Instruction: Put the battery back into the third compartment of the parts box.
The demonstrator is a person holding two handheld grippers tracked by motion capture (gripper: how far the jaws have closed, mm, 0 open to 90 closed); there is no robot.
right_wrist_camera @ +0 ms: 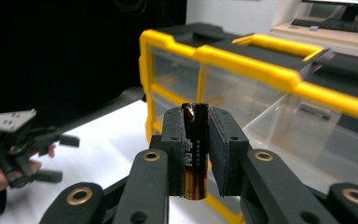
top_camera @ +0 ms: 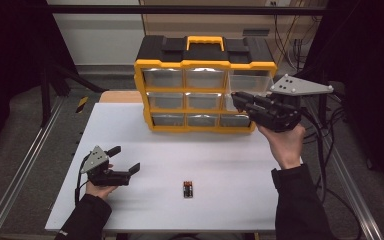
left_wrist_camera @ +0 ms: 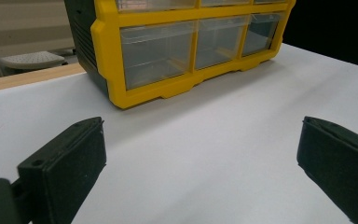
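between the right gripper [right_wrist_camera: 196, 154] pads sits a battery [right_wrist_camera: 195, 154], clamped tight & upright in the right gripper view: black wrap w/ pale print, copper-gold band at the lower end, coppery tip poking out on top. high view puts that gripper [top_camera: 240, 101] raised at the right end of the yellow-black drawer organizer [top_camera: 203, 85], nose by the top-right drawer [top_camera: 249, 80], which is pulled out; clear wall of it [right_wrist_camera: 307, 130] shows just behind the battery. second battery [top_camera: 187, 189] lies flat on the white table [top_camera: 230, 170], near the front edge, well apart from both hands. left gripper [top_camera: 125, 160] rests low at the table's left, jaws spread wide, nothing in them; its own view has bare table [left_wrist_camera: 205, 154] between the pads up to the organizer's bottom row [left_wrist_camera: 186, 46]. plenty of open tabletop mid & right; organizer hugs the back edge.
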